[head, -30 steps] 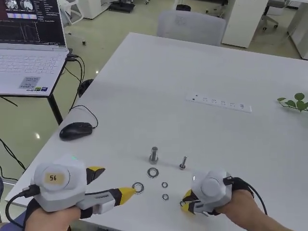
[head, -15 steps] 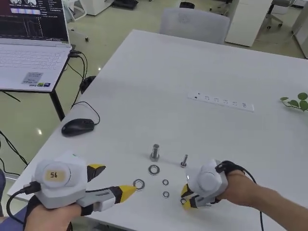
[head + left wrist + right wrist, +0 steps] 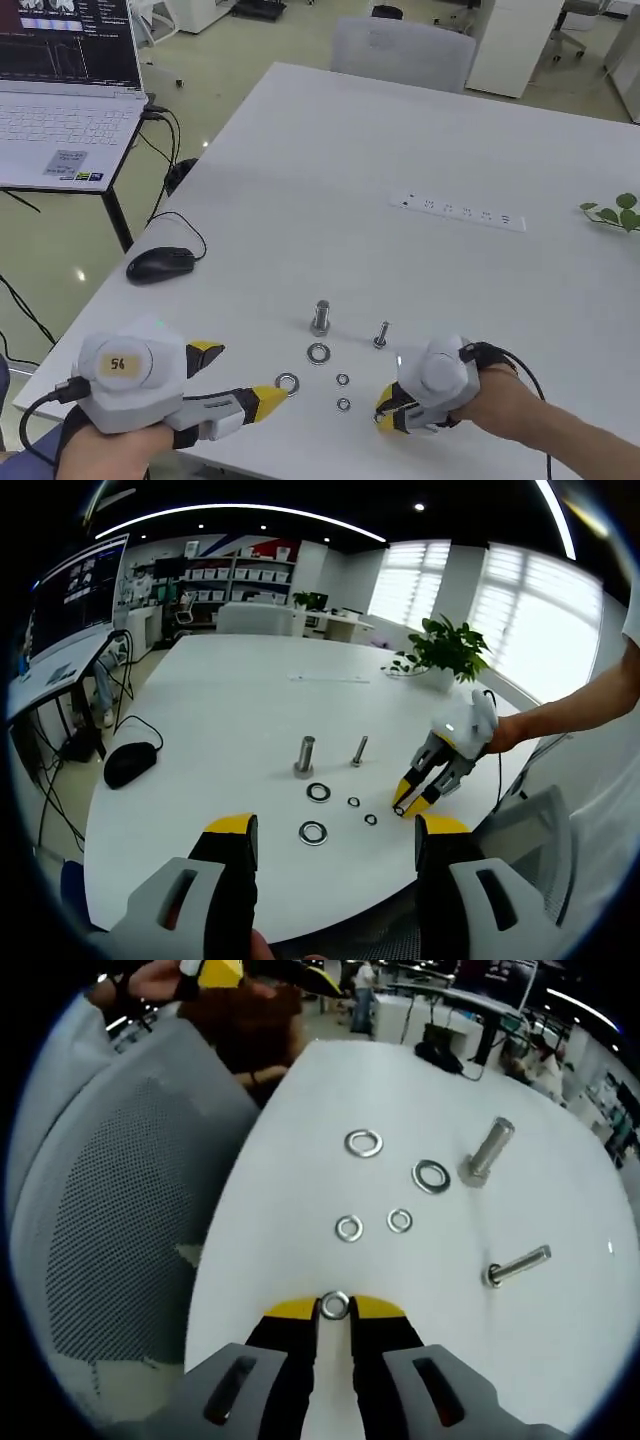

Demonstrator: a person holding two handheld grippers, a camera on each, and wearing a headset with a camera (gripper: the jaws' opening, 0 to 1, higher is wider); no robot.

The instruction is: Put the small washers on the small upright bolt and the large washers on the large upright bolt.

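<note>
The large upright bolt (image 3: 320, 317) and the small upright bolt (image 3: 381, 335) stand near the table's front edge. Two large washers (image 3: 318, 353) (image 3: 287, 383) and two small washers (image 3: 342, 379) (image 3: 343, 404) lie flat in front of them. My right gripper (image 3: 384, 414) sits low at the table edge, shut on a small washer (image 3: 334, 1306) pinched between its yellow tips. My left gripper (image 3: 235, 377) is open to the left of the washers, nothing between its fingers. In the left gripper view the bolts (image 3: 304, 757) (image 3: 358, 751) stand ahead of the jaws, with the right gripper (image 3: 405, 802) at the right.
A black mouse (image 3: 160, 265) lies at the table's left edge and a white power strip (image 3: 455, 212) further back. A laptop (image 3: 60, 100) sits on a side desk at the left, a plant (image 3: 615, 212) at the right, a grey chair (image 3: 400, 55) beyond the table.
The right hand has turned a little, its wrist swinging out to the right; the tips stay near the same spot. The left gripper, bolts and loose washers have not moved.
</note>
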